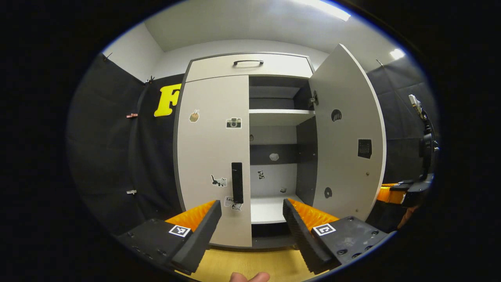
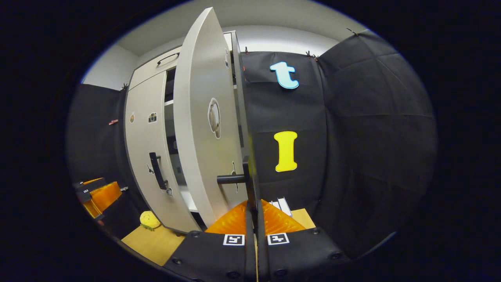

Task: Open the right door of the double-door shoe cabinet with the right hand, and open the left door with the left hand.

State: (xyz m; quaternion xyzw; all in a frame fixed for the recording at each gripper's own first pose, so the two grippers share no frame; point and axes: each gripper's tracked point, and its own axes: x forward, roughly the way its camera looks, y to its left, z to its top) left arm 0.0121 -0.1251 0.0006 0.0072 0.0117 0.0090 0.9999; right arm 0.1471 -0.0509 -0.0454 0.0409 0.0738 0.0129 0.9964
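Observation:
The shoe cabinet's left door (image 1: 213, 156) is closed, and its black vertical handle (image 1: 237, 182) lies just ahead of my left gripper (image 1: 251, 207). That gripper is open and holds nothing, a short way off the door. The right door (image 1: 346, 133) is swung wide, baring the shelves (image 1: 281, 116) inside. In the right gripper view the right door (image 2: 199, 125) shows nearly edge-on. My right gripper (image 2: 253, 207) is shut on that door's black handle (image 2: 250, 176). The left door's handle (image 2: 157, 171) and my left gripper (image 2: 96, 196) show at far left.
A drawer with a curved handle (image 1: 248, 62) tops the cabinet. The floor (image 1: 250, 266) is light wood. A small yellow object (image 2: 148, 220) lies on it by the cabinet's foot, and a white item (image 2: 282, 205) sits beyond the right door. Black cloth walls stand on both sides.

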